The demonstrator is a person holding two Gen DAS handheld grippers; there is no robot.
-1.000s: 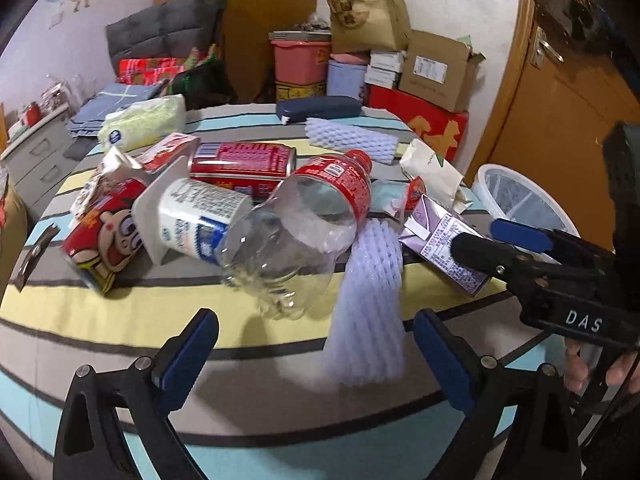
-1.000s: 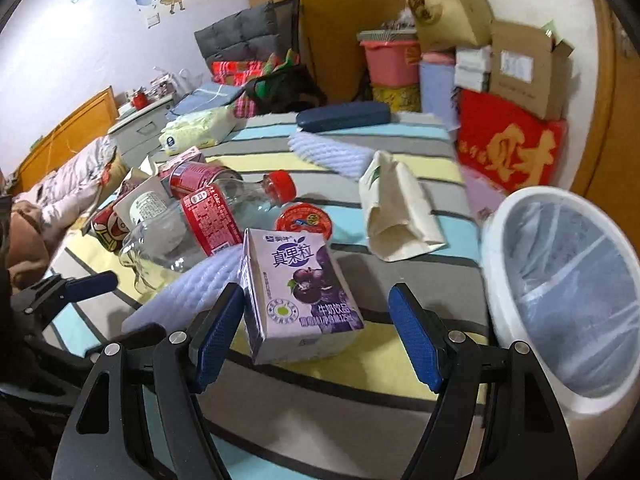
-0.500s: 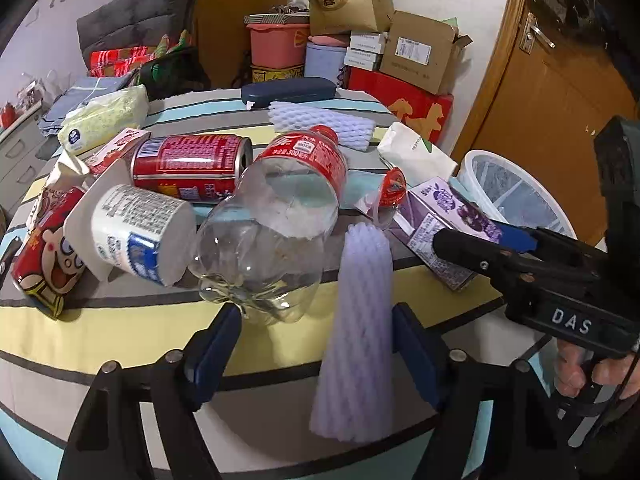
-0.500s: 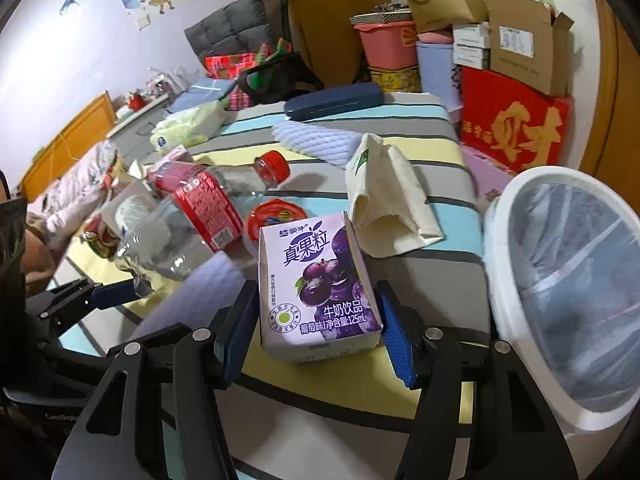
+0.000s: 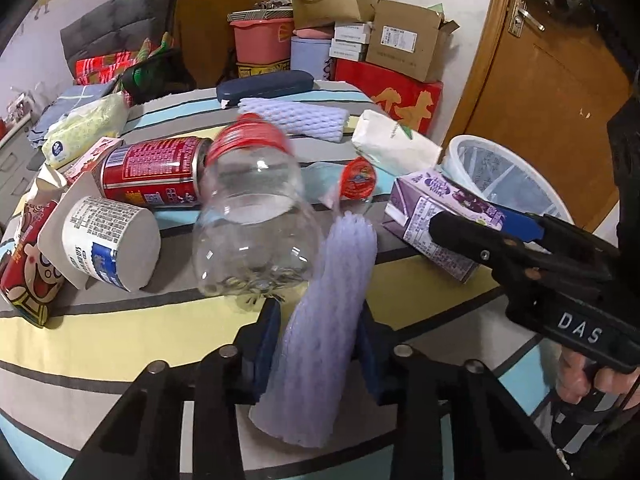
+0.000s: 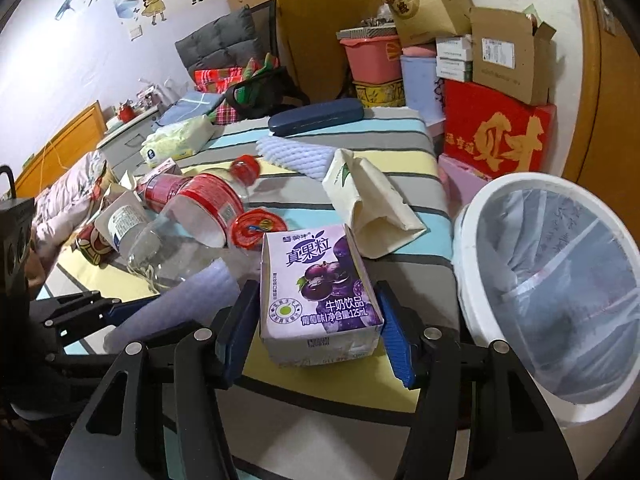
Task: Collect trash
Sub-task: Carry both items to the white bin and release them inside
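Observation:
A lilac foam net sleeve (image 5: 340,264) lies on the striped table (image 5: 120,340), pointing away from me. My left gripper (image 5: 318,316) is closing on its near half, and both blue pads press its sides. Just beyond it lies a clear plastic bottle (image 5: 252,216) with a red label. To the right, my right gripper (image 6: 316,300) is shut on a purple milk carton (image 6: 316,264), one pad against each side. The carton rests on the table. In the left wrist view the right gripper (image 5: 472,220) reaches in from the right, with a hand behind it.
A white lined bin (image 6: 464,240) stands off the table's right edge. Also on the table are a red can (image 5: 152,172), a paper cup (image 5: 104,240), a red jelly cup (image 5: 358,176), a white paper bag (image 6: 372,200), a second foam sleeve (image 5: 296,116) and a dark case (image 6: 316,116). Boxes are stacked behind.
The left gripper moved forward and its jaws closed from wide apart onto the foam sleeve. The right jaws closed in on the milk carton. The bottle shifted a little.

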